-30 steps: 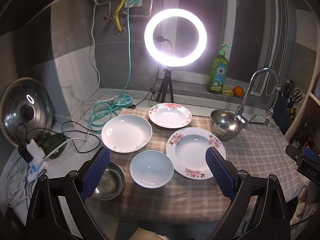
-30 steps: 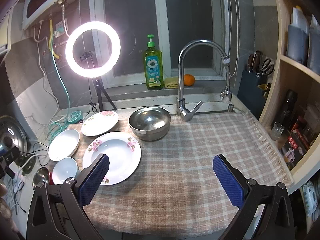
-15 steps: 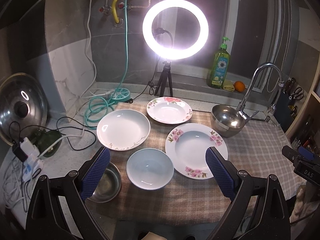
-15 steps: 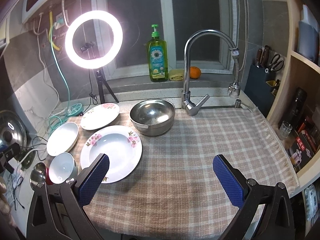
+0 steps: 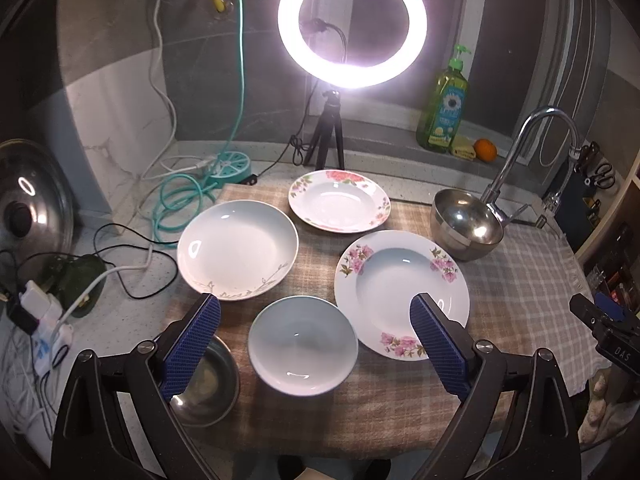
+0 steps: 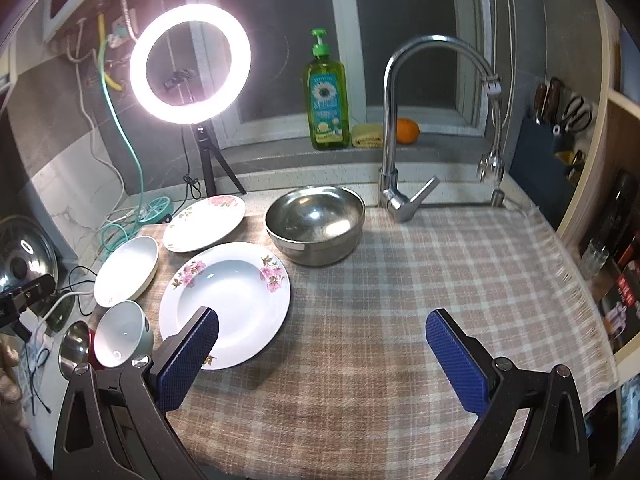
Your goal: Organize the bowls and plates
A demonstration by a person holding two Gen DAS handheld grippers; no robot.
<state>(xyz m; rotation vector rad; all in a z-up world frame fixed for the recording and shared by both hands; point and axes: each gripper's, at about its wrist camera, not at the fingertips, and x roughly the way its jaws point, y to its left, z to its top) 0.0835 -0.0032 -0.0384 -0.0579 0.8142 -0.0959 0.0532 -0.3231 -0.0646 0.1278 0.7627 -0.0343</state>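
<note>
While nothing is gripped: I see both sets of jaws spread wide, empty.
Left gripper (image 5: 316,340): hangs over the small white bowl (image 5: 303,346).
Right gripper (image 6: 320,354): right of that bowl, beyond the pink-flowered plate (image 6: 225,304).
Handling: glazed, slippery, brittle; I'd pinch the rim.

The only letters that can be read are "DAS", in light print on a black device (image 5: 618,350) at the right edge of the left wrist view. The label (image 6: 326,110) of the green soap bottle (image 6: 325,92) has print, but it is too blurred to read.
</note>
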